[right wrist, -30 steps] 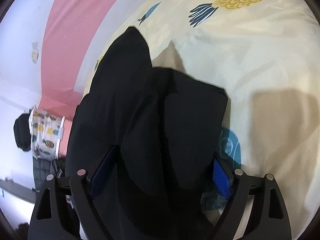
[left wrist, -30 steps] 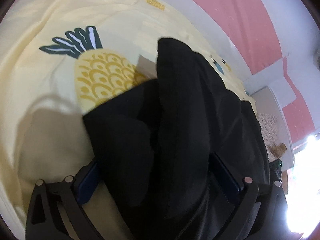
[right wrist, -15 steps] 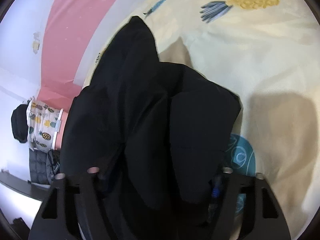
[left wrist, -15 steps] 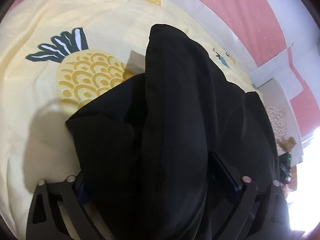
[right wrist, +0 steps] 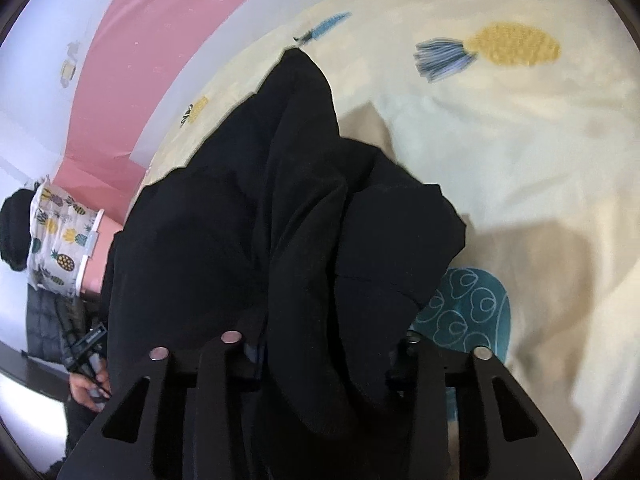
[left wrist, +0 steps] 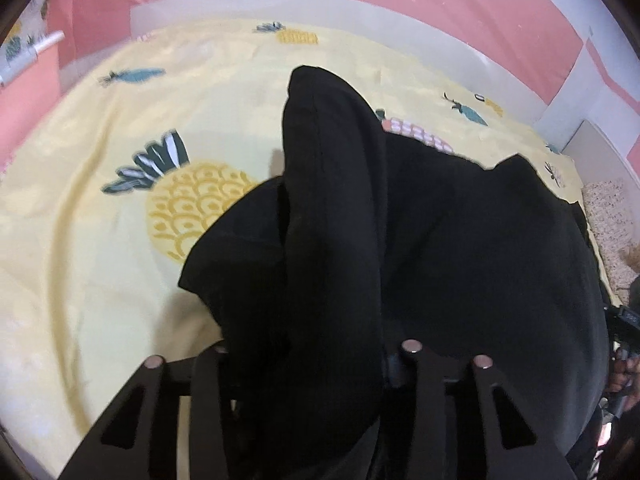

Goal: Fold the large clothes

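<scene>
Left wrist: left gripper (left wrist: 316, 364) jaws clamped on black garment (left wrist: 420, 240), lifted over bed sheet (left wrist: 100, 260). Right wrist: right gripper (right wrist: 320, 356) jaws clamped on it too. Risk: bunched fabric slips out, fold skews.

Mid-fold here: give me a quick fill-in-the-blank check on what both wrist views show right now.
1. The garment bunched in both grippers is ____ in colour.
2. The bedsheet is yellow with a ____ print.
3. The left gripper and right gripper are both ____ on the garment.
4. The wall behind the bed has a broad ____ band.

Missing words: black; pineapple; shut; pink
</scene>
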